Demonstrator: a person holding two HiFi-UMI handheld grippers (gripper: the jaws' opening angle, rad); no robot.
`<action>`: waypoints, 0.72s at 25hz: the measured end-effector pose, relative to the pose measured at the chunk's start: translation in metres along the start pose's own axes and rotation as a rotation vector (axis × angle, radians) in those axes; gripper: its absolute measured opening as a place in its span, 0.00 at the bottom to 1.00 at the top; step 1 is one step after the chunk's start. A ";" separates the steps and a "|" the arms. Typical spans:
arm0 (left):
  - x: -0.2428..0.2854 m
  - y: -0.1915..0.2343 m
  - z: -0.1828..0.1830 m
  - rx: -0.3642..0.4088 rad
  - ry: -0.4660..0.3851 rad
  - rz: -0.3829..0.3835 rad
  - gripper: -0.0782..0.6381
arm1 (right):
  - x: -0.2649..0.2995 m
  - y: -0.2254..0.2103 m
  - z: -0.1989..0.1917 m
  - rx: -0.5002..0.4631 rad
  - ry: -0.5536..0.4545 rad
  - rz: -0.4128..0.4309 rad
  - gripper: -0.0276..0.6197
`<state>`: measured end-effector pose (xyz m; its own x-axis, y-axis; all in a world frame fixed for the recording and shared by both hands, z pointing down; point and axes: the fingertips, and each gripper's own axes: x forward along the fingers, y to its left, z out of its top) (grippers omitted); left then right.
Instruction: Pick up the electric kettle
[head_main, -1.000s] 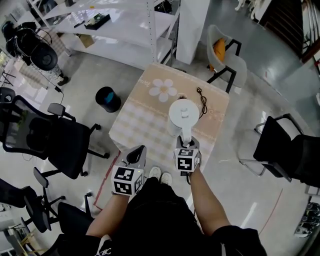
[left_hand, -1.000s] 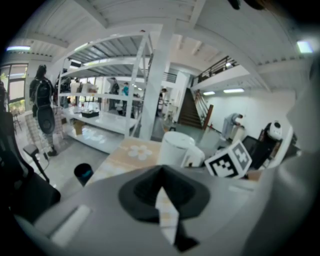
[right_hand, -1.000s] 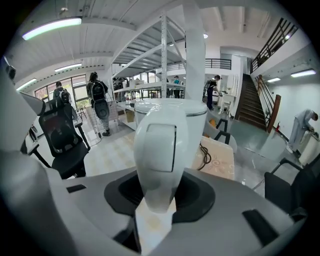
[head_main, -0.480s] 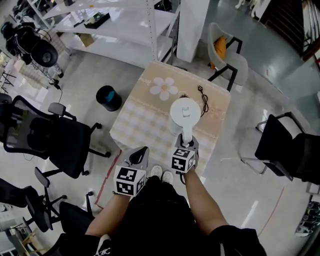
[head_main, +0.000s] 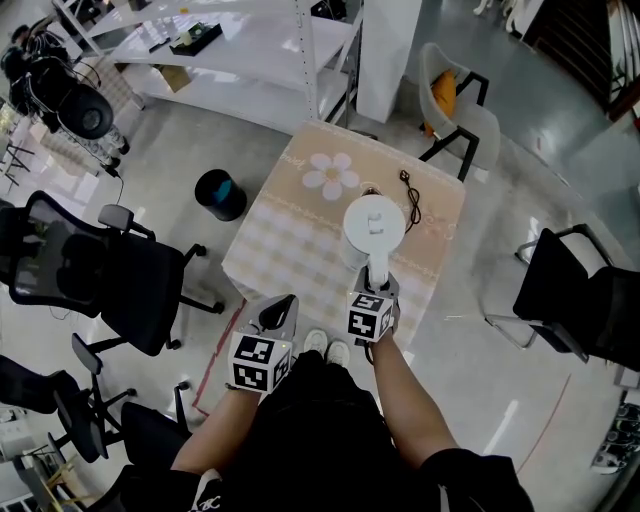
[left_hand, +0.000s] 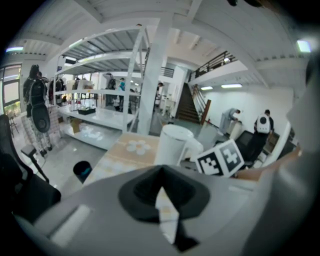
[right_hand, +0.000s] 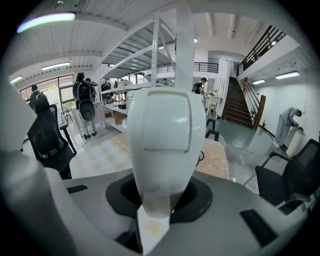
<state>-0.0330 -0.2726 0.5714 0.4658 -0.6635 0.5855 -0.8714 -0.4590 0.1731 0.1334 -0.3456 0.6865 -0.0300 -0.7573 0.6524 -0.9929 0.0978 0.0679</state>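
A white plastic electric kettle with a round lid stands upright on a small square desk, which is covered by a beige checked cloth with a white flower print. The kettle is on the right half of the desk, toward the person's side, and its handle points to the person. A thin black cord lies on the cloth just behind the kettle.

The right gripper reaches down to the kettle from the near edge of the desk. In the right gripper view the white handle fills the middle and stands between the two tongs. The tongs are closing around it, and the lower end of the handle meets the pale pad at the bottom of that view. The kettle rests on the desk.

The left gripper hangs beside the near left corner of the desk, apart from the kettle. Its tongs are closed together to one point and hold nothing.

On the grey floor to the left of the desk stand a dark round bin and a black office chair. A grey chair with an orange cushion is behind the desk, and white metal shelves are at the far left.
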 end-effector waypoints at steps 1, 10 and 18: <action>0.000 0.001 -0.001 -0.001 0.003 0.000 0.11 | 0.000 0.000 0.000 0.000 -0.008 0.004 0.19; 0.008 -0.003 -0.004 0.006 0.014 -0.019 0.11 | -0.004 -0.008 0.006 -0.026 -0.107 0.087 0.18; 0.007 -0.001 -0.009 0.014 0.016 -0.010 0.11 | -0.005 -0.008 0.027 -0.080 -0.179 0.135 0.18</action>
<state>-0.0301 -0.2709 0.5822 0.4723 -0.6489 0.5966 -0.8641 -0.4744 0.1681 0.1387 -0.3600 0.6617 -0.1889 -0.8355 0.5160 -0.9663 0.2517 0.0537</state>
